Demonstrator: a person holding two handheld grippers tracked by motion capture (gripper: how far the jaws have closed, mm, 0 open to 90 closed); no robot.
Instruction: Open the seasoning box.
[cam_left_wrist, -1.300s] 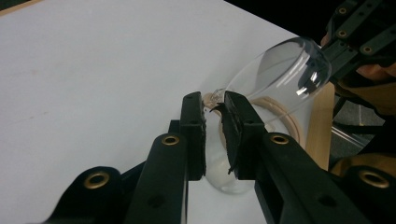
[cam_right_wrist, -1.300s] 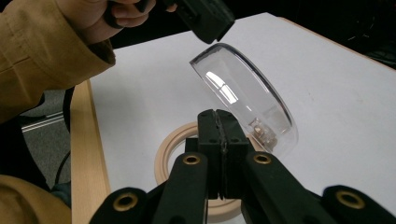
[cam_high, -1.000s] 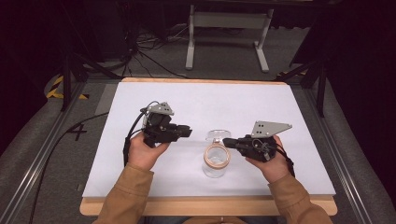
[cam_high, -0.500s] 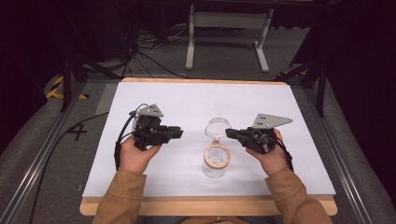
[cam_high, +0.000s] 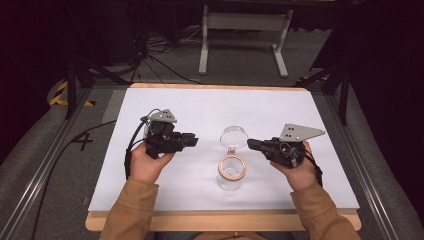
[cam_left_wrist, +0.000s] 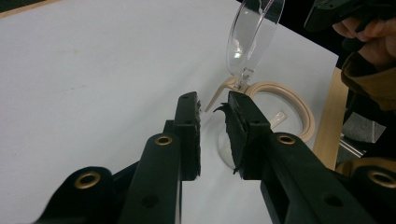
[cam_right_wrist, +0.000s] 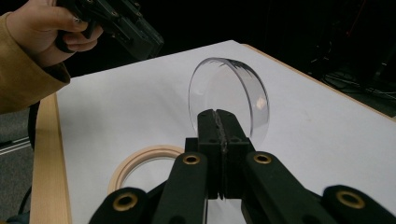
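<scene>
The left gripper (cam_high: 192, 141) has its jaws a narrow way apart with nothing between them; in the left gripper view (cam_left_wrist: 213, 105) the gap between the two black pads points toward the jar, just short of its rim. The right gripper (cam_high: 251, 144) has its jaws pressed together, empty, the tips meeting along one seam in the right gripper view (cam_right_wrist: 217, 115), and they sit just beside the lid without gripping it. Between the two grippers stands a clear glass jar (cam_high: 231, 176) with a tan sealing ring (cam_high: 232, 166) round its mouth. Its round clear hinged lid (cam_high: 234, 135) is swung open and stands up from the far side of the rim, tilted back; the left gripper view shows the lid (cam_left_wrist: 254, 32) rising from a hinge at the ring (cam_left_wrist: 306, 119), and the right gripper view shows the lid (cam_right_wrist: 243, 98) right behind the shut tips, with the ring (cam_right_wrist: 135, 163) lower left. The jar rests near the front middle of a white table top (cam_high: 210, 102) with a wooden edge (cam_high: 220, 221), and both of the person's hands, in tan sleeves (cam_high: 132, 212), hold the grippers low over it.
</scene>
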